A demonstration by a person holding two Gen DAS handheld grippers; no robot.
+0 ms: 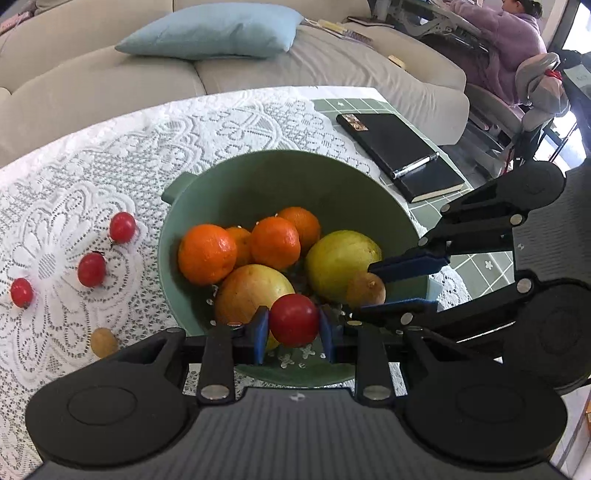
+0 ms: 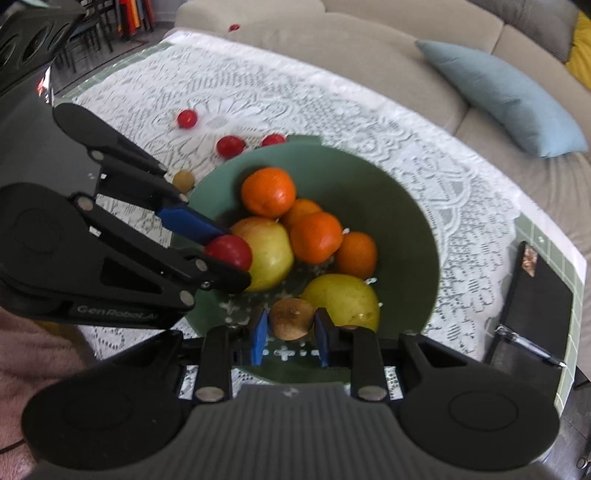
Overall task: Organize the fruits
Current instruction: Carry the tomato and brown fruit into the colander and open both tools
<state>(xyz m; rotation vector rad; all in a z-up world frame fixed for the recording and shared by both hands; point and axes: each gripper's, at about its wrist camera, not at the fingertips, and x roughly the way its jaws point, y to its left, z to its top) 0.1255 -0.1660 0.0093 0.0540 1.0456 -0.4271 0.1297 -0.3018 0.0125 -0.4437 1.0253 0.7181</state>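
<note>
Holding, left gripper (image 1: 294, 320): blue pads clamped on a small round red cherry tomato (image 1: 294, 319), poised over the near side of the bowl.
Holding, right gripper (image 2: 290, 325): blue pads clamped on a small round brown fruit (image 2: 290, 318), also over the bowl's near side.
Container: deep round green plastic colander bowl (image 1: 280, 177) with perforated bottom, standing on the worktop.
Contents of bowl: four round orange mandarins (image 1: 207, 254); two large yellow-green pears (image 1: 338, 260), one blushed orange, lying against the mandarins.
Loose on worktop: three more red tomatoes (image 1: 91, 269) in a line left of the bowl, well apart from each other; one more small brown fruit (image 1: 104, 342) nearer the left gripper.
Worktop (image 1: 476, 266): green tiled surface under a white lace cloth (image 1: 92, 166).
Other items: black notebook (image 1: 400, 153) with a pen (image 1: 415, 167) clipped to it, right of the bowl.
Surroundings: beige sofa (image 1: 74, 74) with light blue cushion (image 1: 214, 31); a seated person in lilac (image 1: 509, 40).
</note>
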